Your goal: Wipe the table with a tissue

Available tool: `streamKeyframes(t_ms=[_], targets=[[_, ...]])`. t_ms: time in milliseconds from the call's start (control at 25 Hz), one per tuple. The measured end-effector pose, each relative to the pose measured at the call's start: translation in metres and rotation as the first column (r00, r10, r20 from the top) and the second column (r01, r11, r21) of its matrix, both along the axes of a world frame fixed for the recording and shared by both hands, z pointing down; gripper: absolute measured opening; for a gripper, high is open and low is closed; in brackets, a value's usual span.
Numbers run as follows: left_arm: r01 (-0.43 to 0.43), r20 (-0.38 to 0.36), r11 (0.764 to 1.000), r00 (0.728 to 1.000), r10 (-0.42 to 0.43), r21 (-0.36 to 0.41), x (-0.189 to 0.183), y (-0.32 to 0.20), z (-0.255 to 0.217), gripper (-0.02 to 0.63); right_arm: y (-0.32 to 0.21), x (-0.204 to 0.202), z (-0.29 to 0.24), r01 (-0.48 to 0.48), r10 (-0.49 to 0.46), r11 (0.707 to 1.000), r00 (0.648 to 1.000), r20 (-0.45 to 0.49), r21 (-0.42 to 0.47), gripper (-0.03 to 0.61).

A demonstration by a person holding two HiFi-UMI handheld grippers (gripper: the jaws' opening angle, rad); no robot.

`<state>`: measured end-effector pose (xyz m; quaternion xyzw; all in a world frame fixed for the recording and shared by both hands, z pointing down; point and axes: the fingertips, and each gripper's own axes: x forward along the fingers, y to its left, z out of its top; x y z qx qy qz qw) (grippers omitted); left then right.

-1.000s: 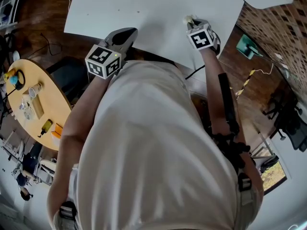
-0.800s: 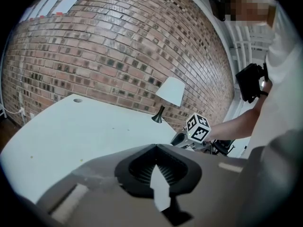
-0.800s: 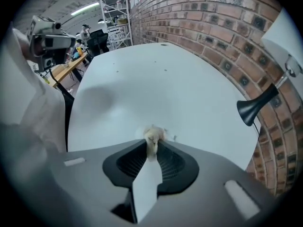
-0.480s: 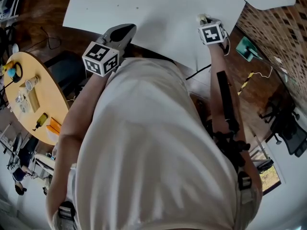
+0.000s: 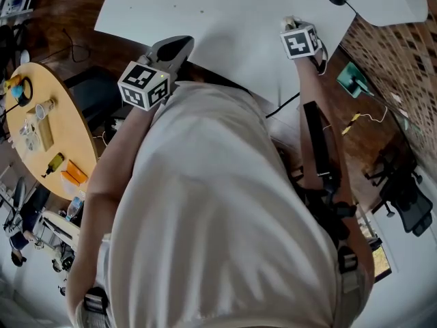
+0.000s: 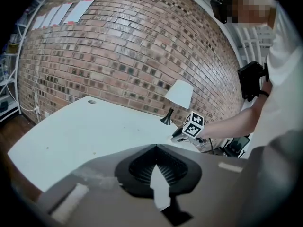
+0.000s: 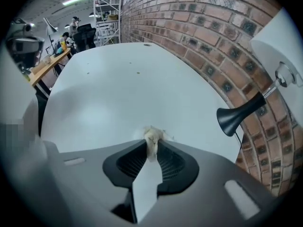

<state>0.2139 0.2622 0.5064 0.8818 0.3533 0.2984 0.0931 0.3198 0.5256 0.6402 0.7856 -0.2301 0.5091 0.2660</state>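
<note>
The step in hand is judged to be a wipe stroke near the right-hand edge of the worktop [image 7: 118, 79], w/ the tissue [image 7: 152, 137] pinched at the tips of the right gripper [image 7: 151, 144]. Its jaws are clamped on the wad, and a small crumpled tuft is left proud of the tips and appears to rest on the white surface. For a good stroke, the wad is best kept down on the worktop w/ light, even pressure, so that paper, not the jaw tips, is dragged. Strokes are best overlapped & run toward abt 11 o'clock in the right gripper view, where most of the top lies open. The grip should not be eased, since only a little tissue is held & it could be pulled out by friction. Care is needed by the lamp base [image 7: 236, 115], seen at abt 2 o'clock from the tissue, near it but not touching: a wide sweep that way could knock it. Pose: the right gripper is pointed steeply down at the surface, w/ the forearm [image 5: 311, 94] stretched out from the body toward abt 1 o'clock in the head view. The left gripper [image 6: 155, 148] is held idle by the near edge, at abt 11 o'clock in the head view, tilted only a little downward & off the surface as far as can be judged. Its jaws are together w/ nothing between them.
</note>
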Motion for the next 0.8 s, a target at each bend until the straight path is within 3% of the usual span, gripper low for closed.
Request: streamKeyframes(t_ms=[160,400,480,600,680,800], targets=[[-0.027,-0.006,1.000,1.000,0.027,-0.001,0.001,0.009,-0.002,0.005,-0.003,-0.003,0.001,0.004,-0.004,1.000,1.000,0.009,-0.027,0.072],[-0.060,-0.014,0.998,0.998,0.060,-0.001,0.000,0.020,-0.004,0.005,-0.045,-0.010,-0.002,0.126,-0.127,0.991,0.992,0.015,0.046,0.072],[-0.062,-0.017,0.998,0.998,0.061,-0.008,0.003,0.017,-0.003,0.005,-0.050,-0.023,-0.001,0.146,-0.150,0.988,0.985,0.081,0.056,0.074],[-0.063,-0.014,0.998,0.998,0.063,-0.025,0.008,0.010,0.000,0.005,-0.042,-0.053,0.001,0.122,-0.126,0.992,0.959,0.252,0.032,0.074],[-0.067,-0.011,0.997,0.998,0.067,-0.035,0.015,0.005,0.002,0.005,-0.069,-0.060,-0.001,0.141,-0.178,0.979,0.944,0.277,0.147,0.075],[-0.073,-0.006,0.996,0.997,0.072,-0.056,0.022,-0.001,0.003,0.005,-0.094,-0.056,-0.016,0.113,-0.179,0.952,0.960,0.218,0.283,0.075]])
